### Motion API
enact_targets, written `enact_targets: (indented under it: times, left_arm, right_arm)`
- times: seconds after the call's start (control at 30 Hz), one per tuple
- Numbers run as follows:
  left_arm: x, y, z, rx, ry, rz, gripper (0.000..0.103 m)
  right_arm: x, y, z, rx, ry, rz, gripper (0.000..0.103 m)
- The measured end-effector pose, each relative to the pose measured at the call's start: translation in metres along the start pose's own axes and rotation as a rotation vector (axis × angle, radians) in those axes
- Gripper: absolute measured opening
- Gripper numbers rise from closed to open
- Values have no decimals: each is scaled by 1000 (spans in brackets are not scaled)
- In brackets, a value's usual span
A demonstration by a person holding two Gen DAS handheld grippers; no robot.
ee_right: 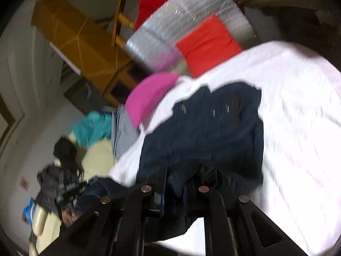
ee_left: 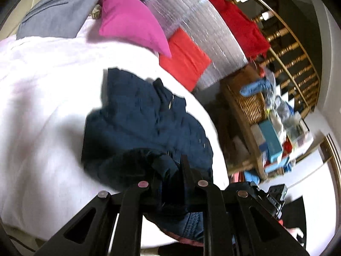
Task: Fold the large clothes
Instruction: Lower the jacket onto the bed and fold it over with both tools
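A dark navy quilted jacket (ee_left: 147, 119) lies spread on a white bedsheet (ee_left: 42, 98); it also shows in the right wrist view (ee_right: 204, 128) on the same sheet (ee_right: 298, 128). My left gripper (ee_left: 168, 170) is shut on a bunched near edge of the jacket. My right gripper (ee_right: 181, 175) is shut on another bunched near edge of it. Both hold the fabric slightly lifted. The other gripper (ee_left: 275, 196) shows at the right edge of the left wrist view.
A pink garment (ee_left: 130, 23), a folded red cloth (ee_left: 183, 61), a grey garment (ee_left: 61, 10) and a silver foil mat (ee_left: 191, 27) lie at the far side. A wicker basket (ee_left: 247, 100) and a cluttered shelf (ee_left: 277, 140) stand beside the bed. A cardboard box (ee_right: 74, 34) stands left.
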State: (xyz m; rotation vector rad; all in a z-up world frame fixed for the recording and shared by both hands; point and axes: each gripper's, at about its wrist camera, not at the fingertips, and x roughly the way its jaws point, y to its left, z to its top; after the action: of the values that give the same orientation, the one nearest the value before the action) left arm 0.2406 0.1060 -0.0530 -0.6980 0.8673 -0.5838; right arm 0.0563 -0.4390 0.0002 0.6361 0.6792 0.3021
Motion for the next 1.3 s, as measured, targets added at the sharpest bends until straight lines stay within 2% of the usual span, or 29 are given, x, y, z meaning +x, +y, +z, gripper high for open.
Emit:
enact_targets:
  times: [0.23,0.4,0.53,0.77,0.9,1.0,1.03,1.1,1.13,1.17,1.23,1.27,1.3]
  left_arm:
    - [64,4,62,-30,-99,74,15]
    - [115,30,96,-88,-122,96,15]
    - [155,43,117,-92,-126,138,15]
    - [195,45,147,-36,-116,216,16]
    - [212,63,156,-86,-99,214,19]
    - [218,75,160,-155,-79,182,28]
    - [218,77,162,-179,-82,159,33]
    - [211,76,162,-212,-113,91,52]
    - [204,72,162,-214,-160,60,75]
    - [195,66,161,-199,-216,63,89]
    - [173,52,159,-141,-332,76,91]
    - [168,48,159,-130,-347,77,91]
    - [163,45,159,-126,-352,83,92]
  right_arm:
    - [62,-24,79,81,-145,-27,13]
    - [128,-60,119,154,-155,-57,13]
    - [172,-79,136,153,-137,-118,13]
    - [220,-106,159,178,-162,-147,12]
    - [241,-120,164,205,-155,-154,13]
    - [254,-137,165,295,-122,-151,18]
    - [257,-144,164,330,-110,-142,23]
    - [257,-152,164,378,-121,-105,40]
    - [252,-154,164,391,-147,-82,60]
    - [247,-153,165,395,-177,-63,79]
    - [228,-144,165,360,-273,-75,87]
    - [219,-135,167,314,-305,-93,87]
    - [216,-127,169,274,-289,-106,86]
